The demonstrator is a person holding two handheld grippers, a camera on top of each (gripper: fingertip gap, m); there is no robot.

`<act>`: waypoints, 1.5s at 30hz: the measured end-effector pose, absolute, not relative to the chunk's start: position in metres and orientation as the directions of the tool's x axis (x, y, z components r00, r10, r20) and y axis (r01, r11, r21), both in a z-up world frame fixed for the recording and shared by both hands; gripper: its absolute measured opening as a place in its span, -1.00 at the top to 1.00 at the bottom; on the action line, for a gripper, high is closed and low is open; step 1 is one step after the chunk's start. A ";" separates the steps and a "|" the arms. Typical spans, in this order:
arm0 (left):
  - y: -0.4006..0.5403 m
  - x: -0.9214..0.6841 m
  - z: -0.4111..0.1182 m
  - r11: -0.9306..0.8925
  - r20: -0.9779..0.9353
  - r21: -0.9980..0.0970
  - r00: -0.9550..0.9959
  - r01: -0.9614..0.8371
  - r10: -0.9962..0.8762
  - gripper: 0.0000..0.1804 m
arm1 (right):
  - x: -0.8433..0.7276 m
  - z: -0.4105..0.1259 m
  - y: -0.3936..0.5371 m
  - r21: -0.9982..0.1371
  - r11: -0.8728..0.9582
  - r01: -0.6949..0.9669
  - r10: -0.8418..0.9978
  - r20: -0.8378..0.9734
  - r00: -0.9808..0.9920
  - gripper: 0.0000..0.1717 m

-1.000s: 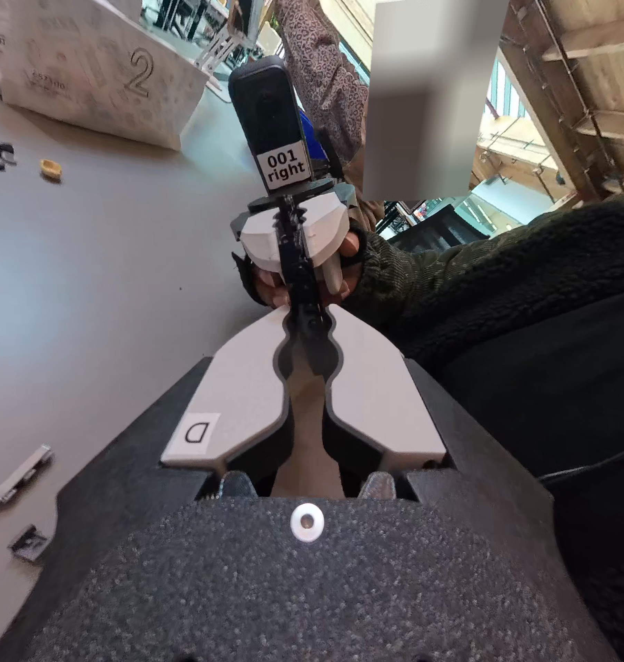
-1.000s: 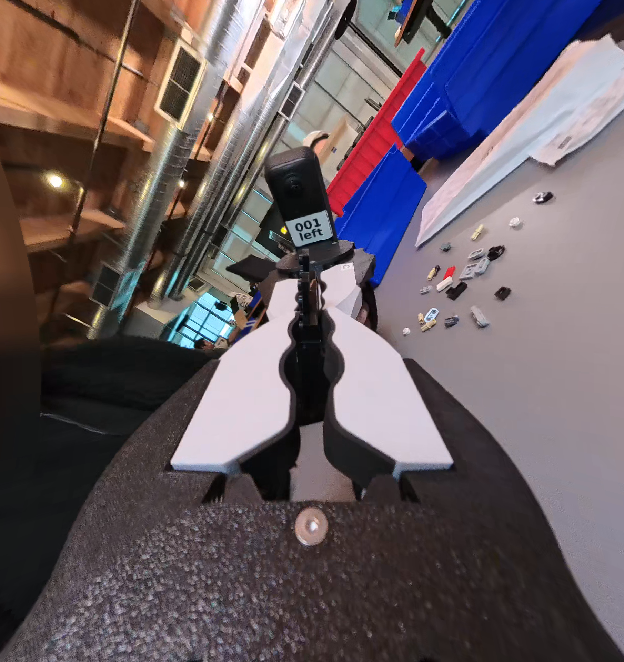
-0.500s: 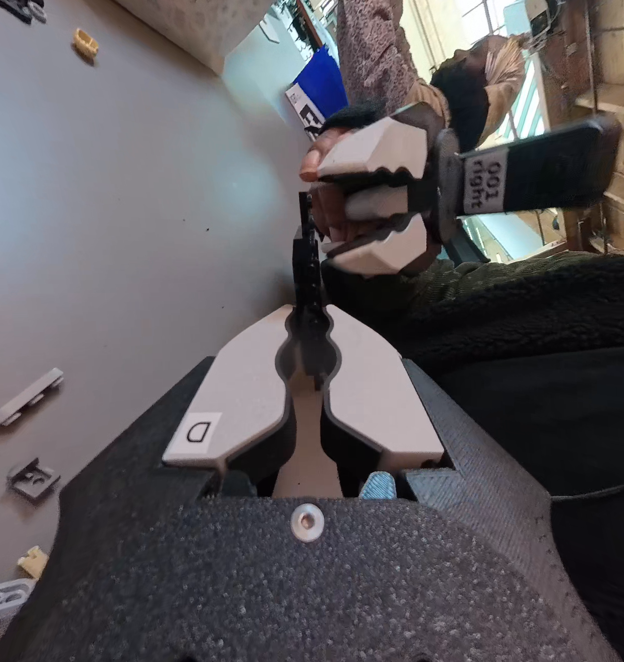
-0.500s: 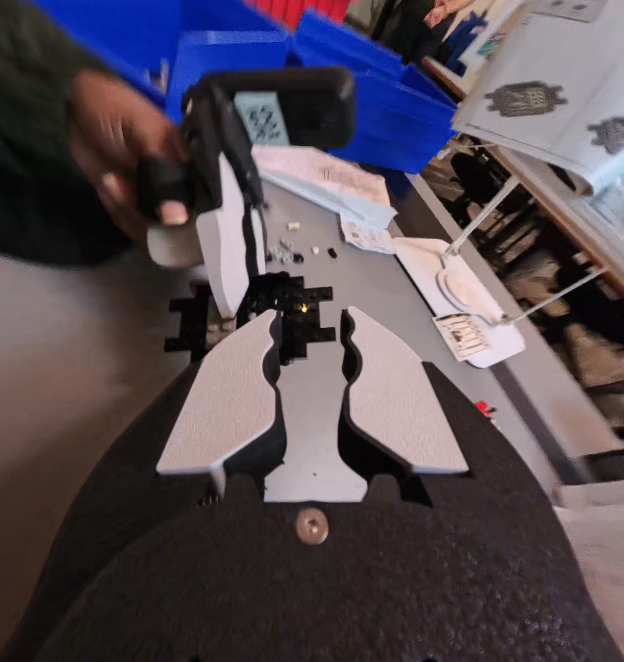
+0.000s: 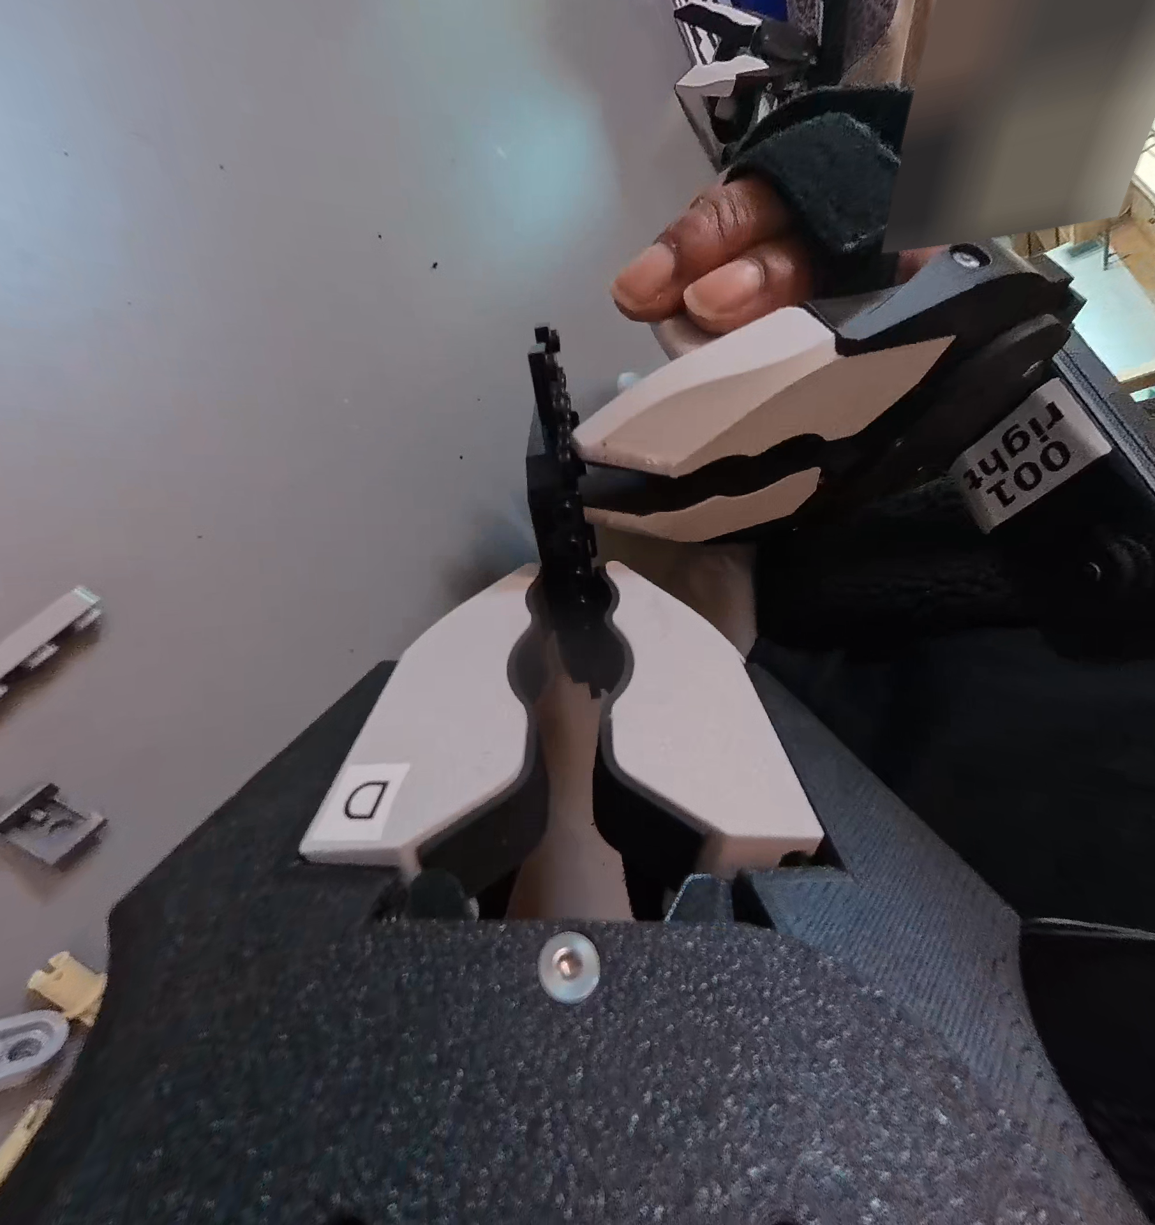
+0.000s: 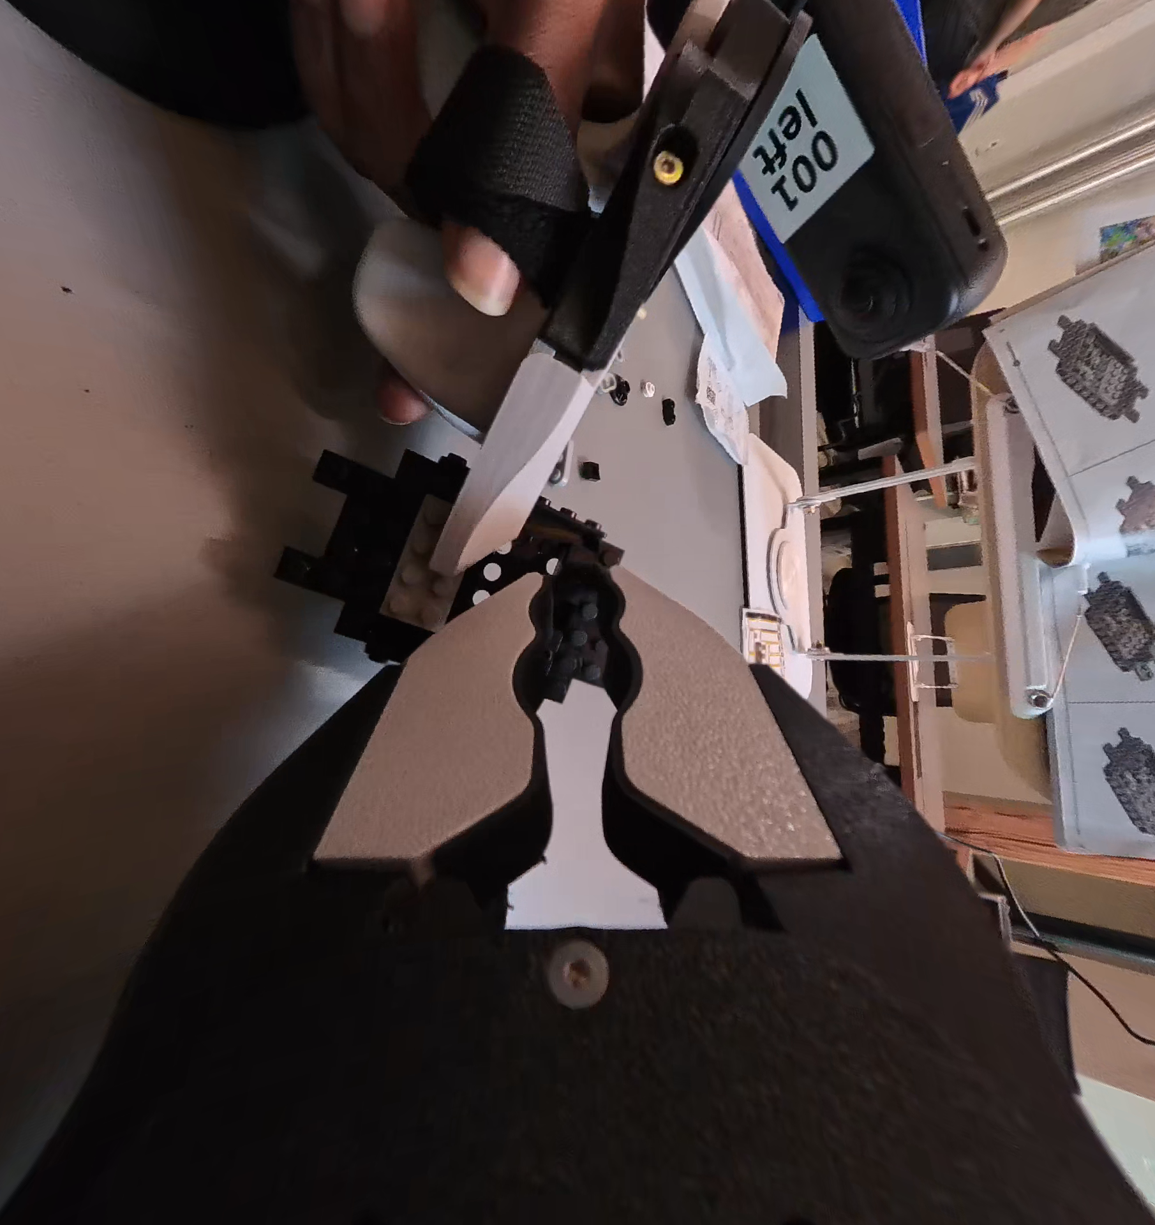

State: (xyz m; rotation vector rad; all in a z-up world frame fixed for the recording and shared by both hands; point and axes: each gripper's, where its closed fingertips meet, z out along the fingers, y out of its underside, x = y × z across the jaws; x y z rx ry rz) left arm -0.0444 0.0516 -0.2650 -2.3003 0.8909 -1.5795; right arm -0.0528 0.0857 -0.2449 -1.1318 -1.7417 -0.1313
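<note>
The left gripper (image 5: 571, 583) pinches the near edge of a black brick assembly (image 5: 558, 490), its two white fingers (image 5: 469, 696) closed tight on the flat studded plate, which stands edge-on and runs up toward 12 o'clock; the right gripper (image 5: 578, 474) comes in from 3 o'clock, lying nearly level, its jaws narrowed on the plate's studded side higher up, the pads looking pressed to it; a bare hand (image 5: 714, 265) in a black strap wraps that gripper's handle at 1 o'clock, fingertips curled over the top. In the right wrist view the right gripper (image 6: 578, 596) has the same black brick assembly (image 6: 376, 550) wedged between its fingertips, studs showing in the gap; the left gripper's white finger (image 6: 515, 464) slants down from 12 o'clock onto a grey brick (image 6: 419, 583) of the build. Around them lies a grey table (image 5: 230, 265); loose grey pieces (image 5: 31, 636) rest at 9 o'clock, tan pieces (image 5: 64, 988) at 8 o'clock; an open instruction booklet (image 6: 1118, 596) stands at 3 o'clock in the right wrist view.
</note>
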 end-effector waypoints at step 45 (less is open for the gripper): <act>0.081 -0.060 -0.227 -0.560 0.496 -0.789 0.276 -0.252 -0.823 0.67 | -0.040 -0.190 0.072 -0.970 -0.005 0.242 0.989 0.030 0.142 0.92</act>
